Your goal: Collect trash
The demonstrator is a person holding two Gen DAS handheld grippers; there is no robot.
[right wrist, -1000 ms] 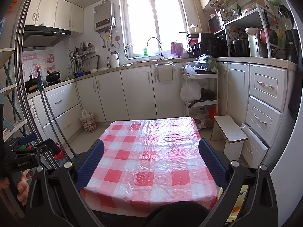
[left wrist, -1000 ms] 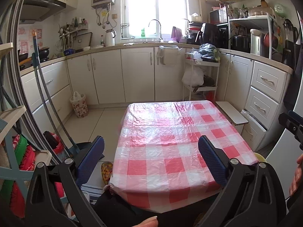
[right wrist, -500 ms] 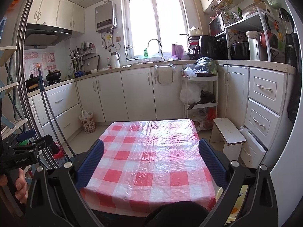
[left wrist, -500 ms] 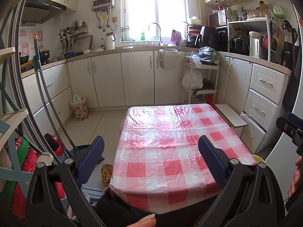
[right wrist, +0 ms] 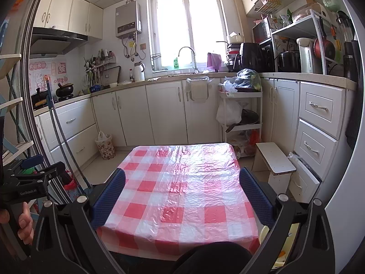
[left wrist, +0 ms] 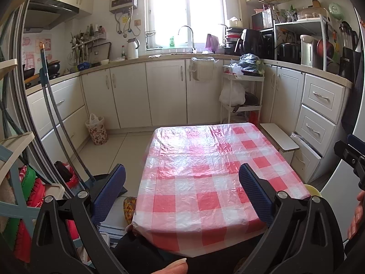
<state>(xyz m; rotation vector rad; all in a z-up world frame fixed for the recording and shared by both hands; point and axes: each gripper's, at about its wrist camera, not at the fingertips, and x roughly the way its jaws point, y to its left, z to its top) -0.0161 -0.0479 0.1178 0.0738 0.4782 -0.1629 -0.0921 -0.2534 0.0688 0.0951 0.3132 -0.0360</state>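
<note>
You are holding the left gripper point(left wrist: 182, 189) and the right gripper point(right wrist: 182, 189) at the near end of the red-and-white checked plastic-covered table point(left wrist: 205, 171), both with blue-padded jaws spread wide and gripping nothing. "GenRobot.AI" is showing on the left gripper's black body point(right wrist: 27, 191). No trash is lying on the table. Beyond its far left corner, a floral-patterned bin lined with a white bag point(left wrist: 96, 129) is standing upright against the cream cabinets point(left wrist: 164, 91).

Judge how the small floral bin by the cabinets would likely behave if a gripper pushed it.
The floral bin looks small and narrow, so it is probably light and would likely slide on the smooth tile floor. Standing taller than wide, it may tip if pushed near the rim. Its white liner bag looks thin and floppy, likely to crumple rather than resist.
</note>
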